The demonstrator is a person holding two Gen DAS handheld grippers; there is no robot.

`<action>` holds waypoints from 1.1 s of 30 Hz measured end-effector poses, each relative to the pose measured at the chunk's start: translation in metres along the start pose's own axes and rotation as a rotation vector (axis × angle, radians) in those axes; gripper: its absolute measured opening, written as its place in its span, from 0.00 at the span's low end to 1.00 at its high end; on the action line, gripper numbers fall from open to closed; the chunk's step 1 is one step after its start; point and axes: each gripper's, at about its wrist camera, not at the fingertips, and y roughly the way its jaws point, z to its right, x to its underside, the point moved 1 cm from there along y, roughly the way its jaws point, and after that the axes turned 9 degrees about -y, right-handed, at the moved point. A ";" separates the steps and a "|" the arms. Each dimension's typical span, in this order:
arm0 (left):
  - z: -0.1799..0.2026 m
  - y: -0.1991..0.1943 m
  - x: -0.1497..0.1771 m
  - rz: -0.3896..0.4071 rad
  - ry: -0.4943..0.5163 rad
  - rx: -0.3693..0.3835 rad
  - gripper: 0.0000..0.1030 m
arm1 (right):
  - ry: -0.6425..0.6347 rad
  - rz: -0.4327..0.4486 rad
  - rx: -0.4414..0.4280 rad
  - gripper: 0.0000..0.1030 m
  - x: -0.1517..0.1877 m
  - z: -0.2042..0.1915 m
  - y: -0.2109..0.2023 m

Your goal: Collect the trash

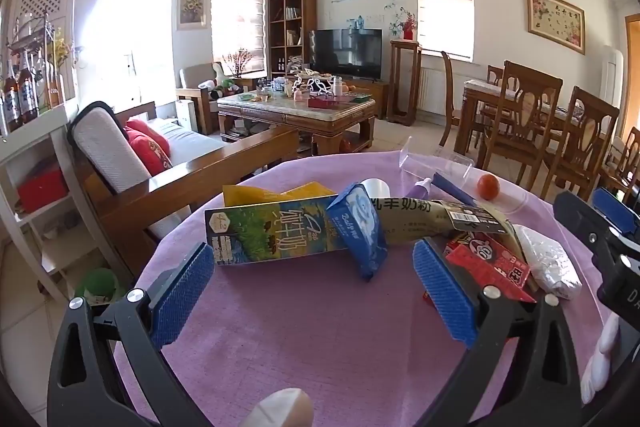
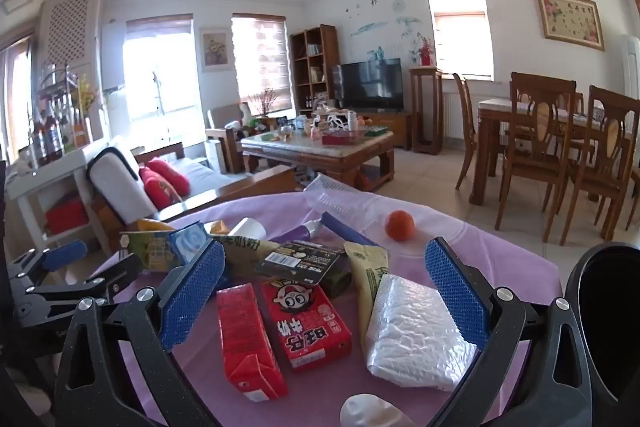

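Both my grippers, left gripper [image 1: 314, 291] and right gripper [image 2: 326, 301], are spread wide, holding nothing. Red cartons [image 2: 306, 323] and a white packet [image 2: 412, 335] sit between the right one's fingers; milk carton [image 1: 272, 233] lies far left.

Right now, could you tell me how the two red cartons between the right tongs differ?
The left carton shows plain red sides; the right carton shows a printed face with a cartoon. The left carton looks narrower, the right carton wider. Both are red, lie on the purple cloth side by side and are ungripped.
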 end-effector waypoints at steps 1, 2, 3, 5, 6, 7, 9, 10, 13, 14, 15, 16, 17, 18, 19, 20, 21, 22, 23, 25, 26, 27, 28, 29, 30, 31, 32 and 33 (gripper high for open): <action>0.000 0.000 0.000 0.000 -0.004 -0.004 0.95 | 0.000 0.001 0.000 0.96 0.000 0.000 0.000; 0.000 0.000 0.000 0.000 -0.009 -0.006 0.95 | 0.000 0.001 0.000 0.96 0.000 0.000 0.000; -0.001 0.000 0.000 0.000 -0.014 -0.008 0.95 | -0.001 0.002 0.001 0.96 0.000 0.000 0.000; -0.001 0.000 -0.001 0.001 -0.024 -0.015 0.95 | 0.000 0.002 0.001 0.96 0.000 0.000 0.000; -0.001 0.000 -0.001 0.003 -0.029 -0.018 0.95 | -0.002 0.003 0.001 0.96 0.000 0.000 0.000; -0.002 0.001 0.003 0.001 -0.005 0.014 0.95 | -0.001 0.003 0.001 0.96 0.000 0.000 0.000; -0.002 0.002 -0.001 -0.014 -0.007 0.016 0.95 | 0.000 0.003 0.001 0.96 0.000 0.000 0.000; -0.003 0.002 -0.001 -0.013 -0.006 0.016 0.95 | 0.000 0.003 0.001 0.96 0.000 0.000 0.000; -0.003 0.002 -0.002 -0.015 0.001 0.018 0.95 | 0.000 0.003 0.000 0.96 0.000 0.000 0.000; -0.006 0.002 -0.003 -0.020 -0.003 0.022 0.95 | 0.001 0.000 0.000 0.96 0.000 0.000 0.000; -0.002 0.001 -0.001 -0.021 0.001 0.021 0.95 | 0.002 -0.001 0.000 0.96 0.000 0.001 0.000; -0.002 0.002 -0.001 -0.022 0.001 0.020 0.95 | 0.004 0.000 0.000 0.96 0.000 0.001 0.000; -0.002 0.002 -0.001 -0.022 0.001 0.020 0.95 | 0.006 0.000 0.000 0.96 0.000 0.001 0.000; -0.002 0.002 -0.001 -0.022 0.000 0.020 0.95 | 0.006 0.000 0.000 0.96 0.000 0.000 -0.001; -0.001 0.002 -0.001 -0.022 0.002 0.020 0.95 | 0.006 -0.001 -0.001 0.96 0.001 0.001 0.000; -0.001 0.002 -0.001 -0.023 0.002 0.020 0.95 | 0.006 -0.001 -0.001 0.96 0.001 0.001 0.001; -0.001 0.002 0.000 -0.023 0.002 0.020 0.95 | 0.007 0.000 -0.001 0.96 0.001 0.002 0.001; -0.001 0.001 0.000 -0.022 0.003 0.020 0.95 | 0.007 0.000 -0.002 0.96 0.001 0.002 0.001; -0.001 0.001 0.000 -0.023 0.004 0.020 0.95 | 0.006 -0.001 -0.003 0.96 0.001 0.001 0.002; -0.001 0.001 0.000 -0.023 0.004 0.019 0.95 | 0.004 -0.001 -0.003 0.96 0.002 -0.001 0.003; -0.001 0.001 0.000 -0.023 0.004 0.019 0.95 | 0.003 -0.001 -0.003 0.96 0.003 -0.001 0.003; -0.001 0.001 0.000 -0.023 0.004 0.020 0.95 | 0.002 -0.001 -0.003 0.96 0.003 -0.002 0.003; -0.001 0.001 0.000 -0.023 0.004 0.019 0.95 | 0.004 -0.002 -0.003 0.96 0.003 -0.001 0.003; -0.001 0.001 -0.001 -0.024 0.004 0.020 0.95 | 0.004 -0.001 -0.003 0.96 0.003 -0.001 0.003; -0.001 0.001 -0.001 -0.024 0.004 0.020 0.95 | 0.005 -0.001 -0.003 0.96 0.002 -0.001 0.003; -0.001 0.001 -0.001 -0.023 0.003 0.019 0.95 | 0.005 -0.001 -0.003 0.96 0.003 -0.001 0.003; -0.001 0.000 -0.001 -0.022 0.003 0.020 0.95 | 0.005 -0.003 -0.004 0.96 0.002 -0.001 0.003; -0.001 0.001 -0.001 -0.023 0.004 0.020 0.95 | 0.005 -0.003 -0.004 0.96 0.002 -0.001 0.003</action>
